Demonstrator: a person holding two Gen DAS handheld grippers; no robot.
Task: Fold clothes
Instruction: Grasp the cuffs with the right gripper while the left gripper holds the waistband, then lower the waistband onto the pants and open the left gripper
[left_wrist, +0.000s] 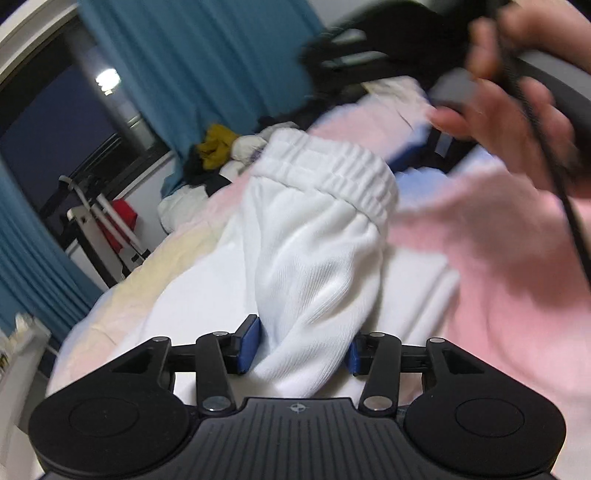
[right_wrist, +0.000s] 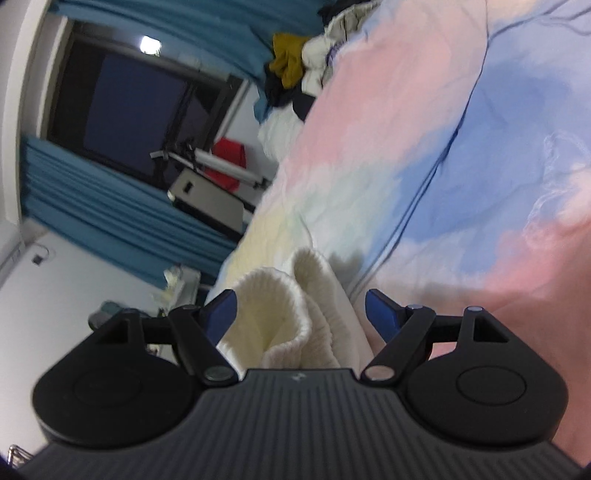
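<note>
White ribbed trousers (left_wrist: 314, 258) with an elastic waistband (left_wrist: 332, 173) lie bunched on a pastel pink, blue and yellow bedspread (left_wrist: 498, 277). My left gripper (left_wrist: 301, 345) is shut on a fold of the white fabric, its blue pads pressing both sides. In the right wrist view, my right gripper (right_wrist: 301, 314) is open, with the cream-white ribbed cuff (right_wrist: 284, 314) lying between its blue pads but not pinched. The right gripper and the hand holding it (left_wrist: 517, 110) show blurred at the top right of the left wrist view.
A pile of other clothes, yellow, white and dark (right_wrist: 299, 70), sits at the far end of the bed. Teal curtains (right_wrist: 110, 218) frame a dark window (right_wrist: 129, 114). A white rack with a red item (right_wrist: 227, 158) stands by the bed's side.
</note>
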